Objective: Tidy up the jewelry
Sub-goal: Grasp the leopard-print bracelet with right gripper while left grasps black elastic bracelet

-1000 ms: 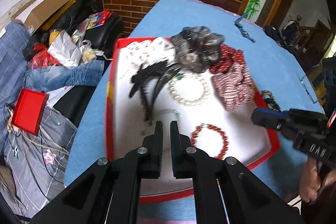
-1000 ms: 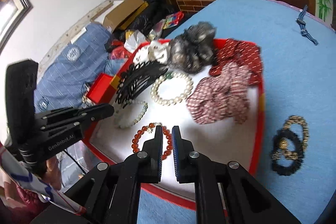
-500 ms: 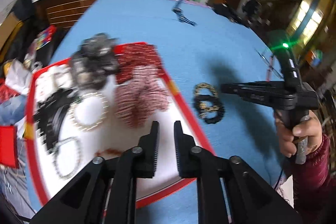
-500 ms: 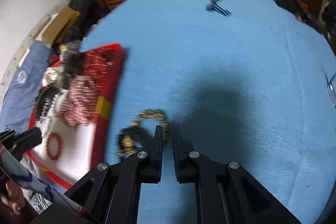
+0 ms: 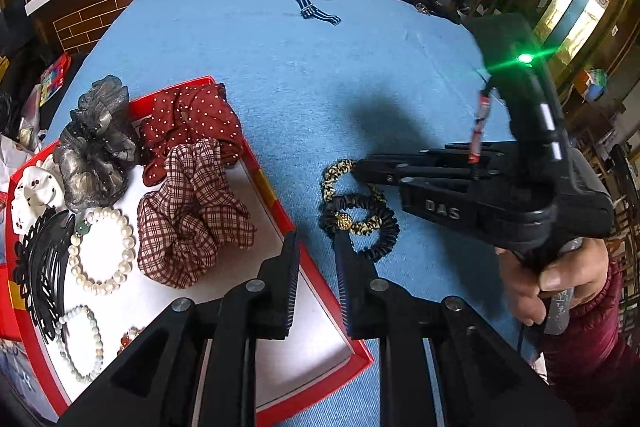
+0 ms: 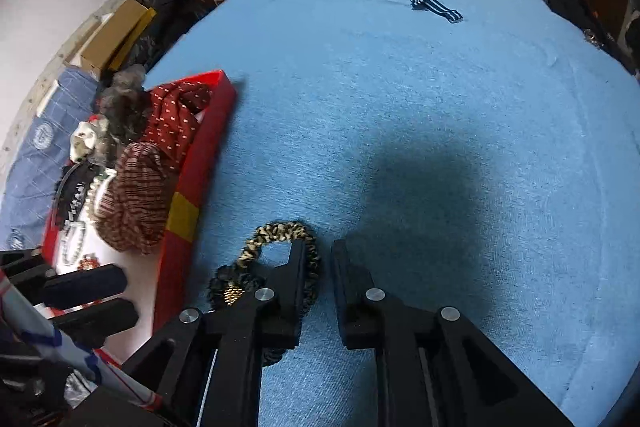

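Note:
Two hair ties lie linked on the blue cloth just right of the red tray (image 5: 272,195): a leopard-print tie (image 5: 335,179) (image 6: 276,230) and a black ruffled tie (image 5: 382,233) (image 6: 226,281). My right gripper (image 6: 319,247) (image 5: 356,167) hovers low over the leopard tie with its jaws opening. One of its fingers (image 6: 294,267) covers the tie's right side, and no pad presses on it. My left gripper (image 5: 318,253) sits near the tray's right rim beside the black tie. Its jaws stand slightly apart with nothing between them.
The tray holds a checked scrunchie (image 5: 192,211), a dotted red one (image 5: 192,123), a grey one (image 5: 96,143), pearl bracelets (image 5: 104,251) and black combs (image 5: 40,267). A striped-strap watch (image 5: 308,3) lies far back. A hand (image 5: 540,283) holds the right gripper.
Both grippers have swung from above the tray rightward to the two hair ties on the cloth. Both pairs of jaws have parted a little.

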The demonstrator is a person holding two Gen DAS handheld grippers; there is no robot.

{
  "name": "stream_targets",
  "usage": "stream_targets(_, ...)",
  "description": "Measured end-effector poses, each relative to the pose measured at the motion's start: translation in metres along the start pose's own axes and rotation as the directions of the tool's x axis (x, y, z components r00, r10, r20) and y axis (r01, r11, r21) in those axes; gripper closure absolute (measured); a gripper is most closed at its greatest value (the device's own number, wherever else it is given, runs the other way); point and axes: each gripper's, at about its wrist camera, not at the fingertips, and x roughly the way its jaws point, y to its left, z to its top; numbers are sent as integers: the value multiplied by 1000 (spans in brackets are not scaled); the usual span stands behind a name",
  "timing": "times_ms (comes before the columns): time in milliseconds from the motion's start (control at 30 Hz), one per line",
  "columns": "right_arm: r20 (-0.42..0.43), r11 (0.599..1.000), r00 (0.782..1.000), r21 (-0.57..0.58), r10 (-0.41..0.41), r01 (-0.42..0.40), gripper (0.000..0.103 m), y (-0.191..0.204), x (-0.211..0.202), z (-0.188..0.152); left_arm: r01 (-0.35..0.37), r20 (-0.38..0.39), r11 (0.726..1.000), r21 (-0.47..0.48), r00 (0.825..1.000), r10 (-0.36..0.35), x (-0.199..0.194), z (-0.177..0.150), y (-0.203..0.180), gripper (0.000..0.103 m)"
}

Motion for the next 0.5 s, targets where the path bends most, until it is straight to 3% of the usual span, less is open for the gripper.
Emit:
stream_targets(100, -9, 1000, 1000, 6, 17, -17, 84, -2, 4, -1, -6, -2, 1000, -5, 1000, 6, 3, 3, 1, 86)
stream_targets(233, 6, 999, 1000, -31, -9, 10, 85, 4, 7, -1, -10, -15, 1000, 6, 1000, 10, 7, 6, -2, 86)
stream_targets(267, 10, 998, 999, -44, -45, 46, 96, 4, 7, -2, -11, -22, 1000, 11, 1000, 11, 10, 7, -4, 86)
stream_targets(333, 28, 992, 993, -44, -114, 115, 97, 0, 3, -3, -10, -34, 1000, 23, 999, 11, 13, 9, -8, 86)
stream_targets(400, 51, 981, 980, 15, -194, 194, 97, -16, -3, 0, -6, -45, 999, 40, 999, 7, 18, 13, -14, 86)
stream_targets(500, 81, 958, 963, 157, -256, 242, 98, -52, -18, 4, 12, -71, 999, 52, 997, -8, 29, 22, -20, 86)
